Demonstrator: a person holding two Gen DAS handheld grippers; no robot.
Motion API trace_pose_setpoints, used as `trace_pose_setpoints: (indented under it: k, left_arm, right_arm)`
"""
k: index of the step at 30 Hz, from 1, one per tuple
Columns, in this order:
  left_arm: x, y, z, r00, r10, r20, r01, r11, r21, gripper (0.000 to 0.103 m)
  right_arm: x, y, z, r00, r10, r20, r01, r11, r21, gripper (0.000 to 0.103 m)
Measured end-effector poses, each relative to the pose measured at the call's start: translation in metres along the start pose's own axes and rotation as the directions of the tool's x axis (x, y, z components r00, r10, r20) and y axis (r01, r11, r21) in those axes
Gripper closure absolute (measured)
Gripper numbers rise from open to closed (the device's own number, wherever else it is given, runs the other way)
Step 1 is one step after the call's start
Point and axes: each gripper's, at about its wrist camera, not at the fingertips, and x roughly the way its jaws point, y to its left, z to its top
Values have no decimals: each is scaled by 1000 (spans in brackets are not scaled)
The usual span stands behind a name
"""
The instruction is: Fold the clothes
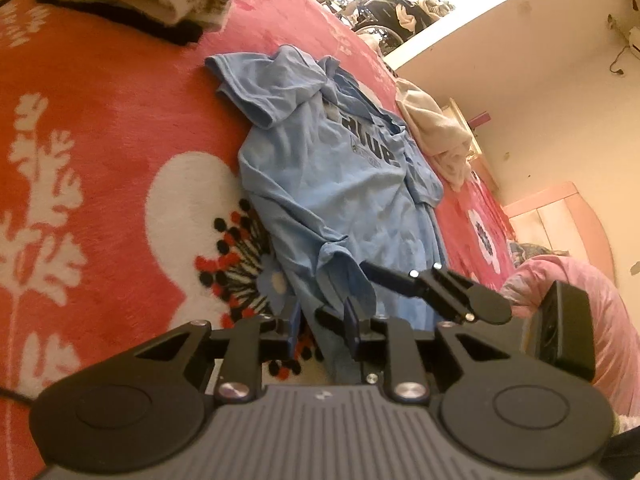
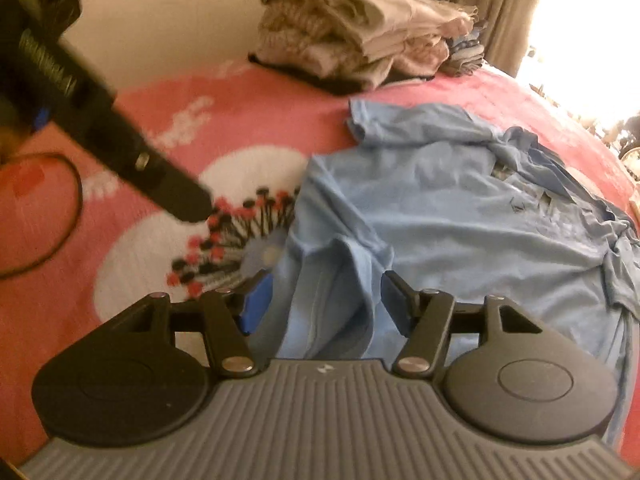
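Pink flowered blanket (image 1: pixel 100 128) covers the bed. Far left, near the wall, a stack of folded clothes (image 2: pixel 360 36) sits on a dark folded piece. Left gripper (image 1: pixel 322 330) low over the blanket's white flower; jaws a narrow way apart, the near hem of the blue T-shirt (image 1: pixel 340 184) lying in the gap, pads not pressing it. T-shirt spread crumpled across the middle of the bed, printed lettering up, one sleeve folded in toward the chest. Right gripper (image 2: pixel 324 304) over the same hem, jaws standing wide, a raised fold of blue cloth between them, untouched by either pad. Further right, a beige garment (image 1: pixel 440 136) at the bed's edge; pink bedding (image 1: pixel 580 280) beyond.
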Motion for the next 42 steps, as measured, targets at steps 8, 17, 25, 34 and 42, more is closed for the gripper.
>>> trace_pose_setpoints:
  k: [8, 17, 25, 34, 42]
  left_arm:
    - [26, -1, 15, 999, -31, -39, 30, 999, -23, 71]
    - [73, 7, 42, 986, -119, -115, 97, 978, -187, 56]
    - [97, 10, 49, 967, -137, -216, 68, 951, -300, 60]
    - [78, 10, 39, 984, -51, -173, -4, 954, -301, 98]
    - [-17, 22, -1, 997, 49, -53, -62, 960, -273, 99]
  right_arm:
    - [6, -26, -7, 1000, -4, -22, 7, 992, 124, 82]
    - [5, -28, -9, 1000, 13, 13, -14, 992, 125, 93]
    - [-5, -12, -7, 997, 25, 74, -27, 999, 33, 97]
    - [-19, 9, -3, 984, 104, 144, -97, 994, -53, 96]
    - [-103, -71, -45, 987, 64, 148, -120, 904, 409, 75]
